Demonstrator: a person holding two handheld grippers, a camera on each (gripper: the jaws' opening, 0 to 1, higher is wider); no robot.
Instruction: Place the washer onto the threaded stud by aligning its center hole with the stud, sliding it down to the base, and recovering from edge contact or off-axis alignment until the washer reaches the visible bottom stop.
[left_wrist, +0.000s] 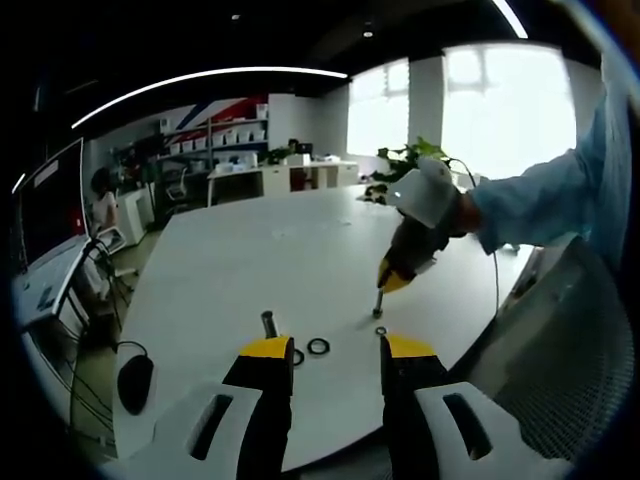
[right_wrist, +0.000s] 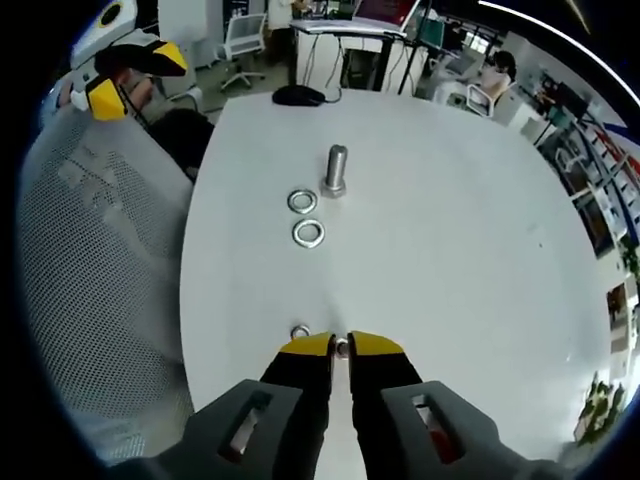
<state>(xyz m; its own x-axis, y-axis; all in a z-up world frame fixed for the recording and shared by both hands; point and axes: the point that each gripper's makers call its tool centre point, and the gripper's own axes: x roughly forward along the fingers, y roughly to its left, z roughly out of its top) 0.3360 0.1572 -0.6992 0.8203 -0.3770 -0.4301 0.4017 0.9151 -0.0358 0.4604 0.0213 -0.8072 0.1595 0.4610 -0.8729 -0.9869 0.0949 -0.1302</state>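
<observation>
**Right gripper view: a washer being picked at the table's near edge**

The right gripper (right_wrist: 341, 347) has its jaws nearly together on a small metal piece, seemingly a washer (right_wrist: 341, 346); a sure grip can't be confirmed. The threaded stud (right_wrist: 335, 170) stands upright well ahead, two loose washers (right_wrist: 303, 201) just beside it. Next comes lifting, carrying and centring the hole over the stud. In the left gripper view, the left gripper (left_wrist: 337, 350) hovers low with jaws apart, empty, while a sleeved arm reaches down from the right.

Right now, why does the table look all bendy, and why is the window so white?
Left gripper view: the fisheye lens curves the table, and daylight blows the window out to white. Right gripper view: the table's edge bows too; the stud and washers look sharp.
</observation>
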